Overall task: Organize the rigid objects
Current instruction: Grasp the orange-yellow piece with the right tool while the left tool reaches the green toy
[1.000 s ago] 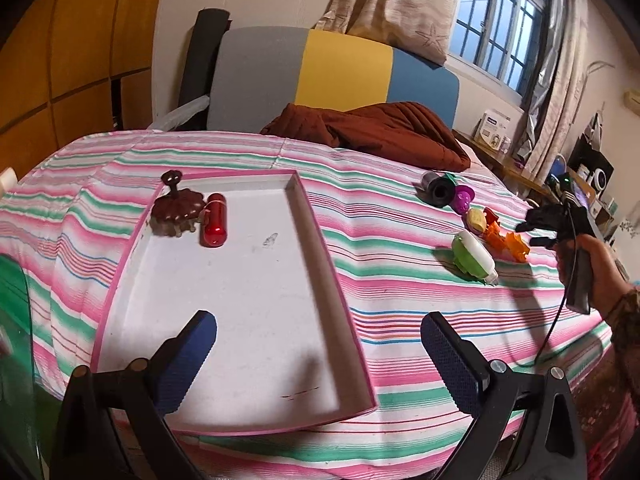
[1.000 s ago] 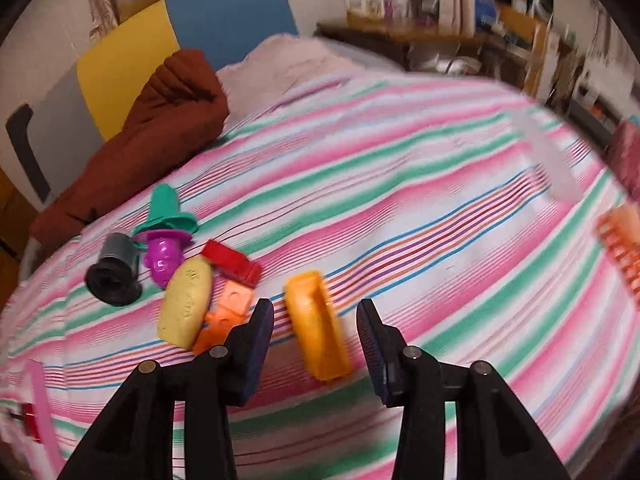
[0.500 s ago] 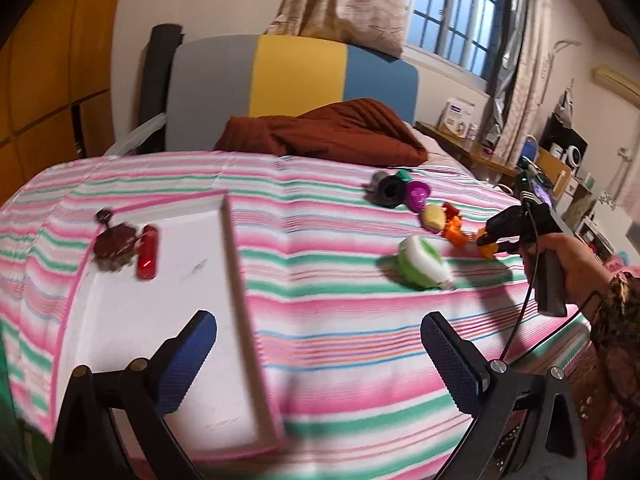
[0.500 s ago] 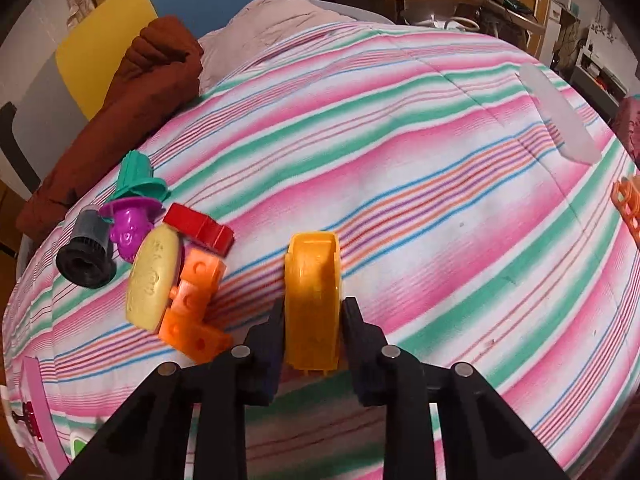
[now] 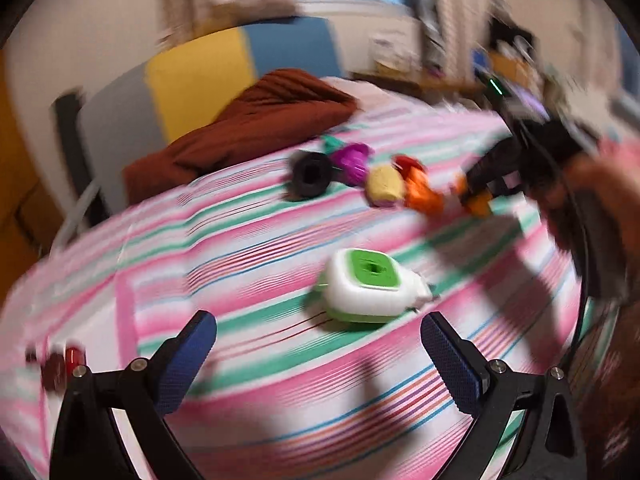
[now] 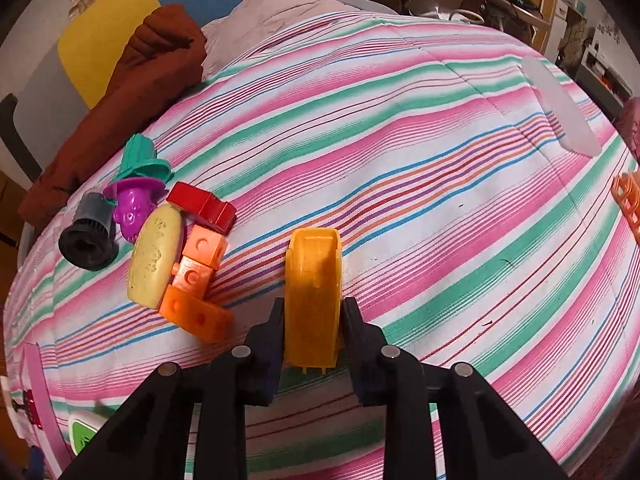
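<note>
My right gripper (image 6: 313, 312) is shut on an orange-yellow plastic scoop-shaped toy (image 6: 314, 288) on the striped bedspread. To its left lie orange blocks (image 6: 196, 280), a yellow oval piece (image 6: 154, 256), a red block (image 6: 202, 206), a purple piece (image 6: 132, 208), a teal piece (image 6: 140, 158) and a black cylinder (image 6: 86, 240). My left gripper (image 5: 318, 344) is open and empty, just short of a white and green toy (image 5: 368, 286). The left wrist view is blurred and shows the right gripper (image 5: 486, 176) on the orange toy at the right.
A pink-rimmed white tray (image 5: 124, 320) lies at the left with a red capsule (image 5: 74, 356) in it. A brown blanket (image 5: 256, 120) lies at the bed's head. An orange comb-like piece (image 6: 628, 200) and a translucent strip (image 6: 560, 108) lie at the right.
My right gripper has closed on the orange-yellow toy. My left gripper has swung right, away from the tray toward the white and green toy.
</note>
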`<state>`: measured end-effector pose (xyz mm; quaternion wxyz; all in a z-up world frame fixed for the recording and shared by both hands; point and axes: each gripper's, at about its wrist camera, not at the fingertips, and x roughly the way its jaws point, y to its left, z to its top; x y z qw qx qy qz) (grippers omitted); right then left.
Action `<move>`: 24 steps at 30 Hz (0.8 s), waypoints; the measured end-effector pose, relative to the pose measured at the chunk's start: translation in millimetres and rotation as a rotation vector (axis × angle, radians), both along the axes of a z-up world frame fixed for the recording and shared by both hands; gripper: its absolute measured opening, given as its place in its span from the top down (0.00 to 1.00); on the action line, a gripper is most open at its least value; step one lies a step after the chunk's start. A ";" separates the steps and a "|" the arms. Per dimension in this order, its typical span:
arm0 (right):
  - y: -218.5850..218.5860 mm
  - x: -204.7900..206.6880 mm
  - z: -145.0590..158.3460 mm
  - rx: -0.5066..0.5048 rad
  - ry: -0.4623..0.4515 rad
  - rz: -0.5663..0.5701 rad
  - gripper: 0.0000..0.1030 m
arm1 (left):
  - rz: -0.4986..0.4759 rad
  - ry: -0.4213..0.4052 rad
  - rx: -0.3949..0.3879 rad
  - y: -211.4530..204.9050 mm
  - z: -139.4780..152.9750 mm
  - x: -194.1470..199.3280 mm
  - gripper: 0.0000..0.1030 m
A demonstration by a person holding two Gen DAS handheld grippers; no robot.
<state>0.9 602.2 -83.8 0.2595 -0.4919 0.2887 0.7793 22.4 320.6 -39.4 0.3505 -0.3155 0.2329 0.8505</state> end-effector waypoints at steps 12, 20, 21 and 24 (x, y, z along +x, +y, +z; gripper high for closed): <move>9.5 8.0 0.9 -0.074 0.040 -0.053 0.74 | -0.078 0.288 -0.172 50.6 -2.6 -23.3 0.00; 11.9 8.0 -0.4 -0.098 0.056 -0.065 0.74 | 0.129 0.103 -0.079 65.7 3.3 -100.4 0.00; 12.1 7.8 -0.6 -0.101 0.057 -0.067 0.74 | 0.159 0.076 -0.062 60.5 3.4 -107.2 0.00; 13.9 10.1 -0.5 -0.114 0.063 -0.076 0.74 | 0.154 0.043 0.023 44.2 3.7 -105.2 0.00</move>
